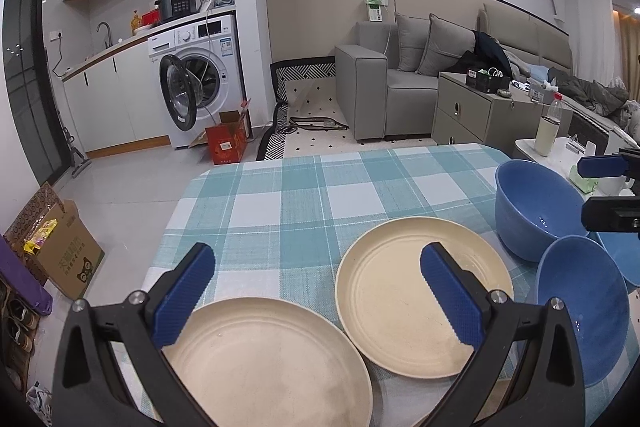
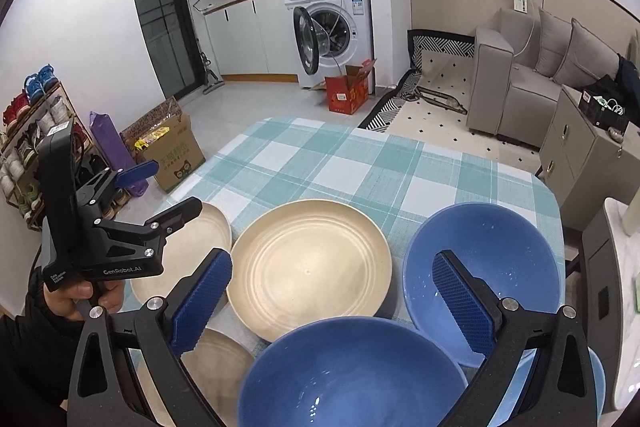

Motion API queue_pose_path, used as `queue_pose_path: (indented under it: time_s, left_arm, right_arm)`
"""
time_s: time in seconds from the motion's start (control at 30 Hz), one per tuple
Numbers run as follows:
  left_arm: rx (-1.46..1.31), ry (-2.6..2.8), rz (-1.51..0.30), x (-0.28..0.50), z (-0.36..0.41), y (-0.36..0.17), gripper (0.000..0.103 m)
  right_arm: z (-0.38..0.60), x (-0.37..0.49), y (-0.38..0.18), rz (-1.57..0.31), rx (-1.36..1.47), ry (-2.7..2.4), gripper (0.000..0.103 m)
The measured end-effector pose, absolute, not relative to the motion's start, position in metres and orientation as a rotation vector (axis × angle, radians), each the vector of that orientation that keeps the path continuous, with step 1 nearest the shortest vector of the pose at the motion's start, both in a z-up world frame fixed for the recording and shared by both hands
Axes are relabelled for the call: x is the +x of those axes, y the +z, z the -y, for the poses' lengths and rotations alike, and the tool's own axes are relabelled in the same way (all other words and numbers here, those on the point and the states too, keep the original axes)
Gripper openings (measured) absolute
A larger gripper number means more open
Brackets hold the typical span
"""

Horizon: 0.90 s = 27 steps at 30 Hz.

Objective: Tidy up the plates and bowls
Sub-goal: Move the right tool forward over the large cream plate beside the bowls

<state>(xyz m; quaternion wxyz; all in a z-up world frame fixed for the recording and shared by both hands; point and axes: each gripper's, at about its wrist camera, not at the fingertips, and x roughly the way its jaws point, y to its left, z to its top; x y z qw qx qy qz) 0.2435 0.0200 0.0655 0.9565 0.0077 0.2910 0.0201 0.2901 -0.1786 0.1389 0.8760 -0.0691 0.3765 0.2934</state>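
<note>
While both the left gripper (image 1: pixel 316 297) and the right gripper (image 2: pixel 332 303) hover with fingers spread and empty over the checked tablecloth (image 1: pixel 300 195), the cream plates (image 1: pixel 424 295) and blue bowls (image 2: pixel 484 267) lying there side by side look light, stiff and smooth, so pinching a rim seems safest.

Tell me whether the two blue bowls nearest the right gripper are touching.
Cannot tell. In the right wrist view the near blue bowl overlaps the far blue bowl, hiding any contact or gap.

Third blue bowl (image 1: pixel 622 259) mostly cut off
</note>
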Motion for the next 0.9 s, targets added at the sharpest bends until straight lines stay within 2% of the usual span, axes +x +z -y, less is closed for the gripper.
queue_pose_path:
  time_s: [0.9]
  left_arm:
    - [-0.008, 0.048, -0.726, 0.283, -0.032, 0.030, 0.103]
  right_arm:
    - [0.130, 0.361, 0.089, -0.977, -0.271, 0.623, 0.102]
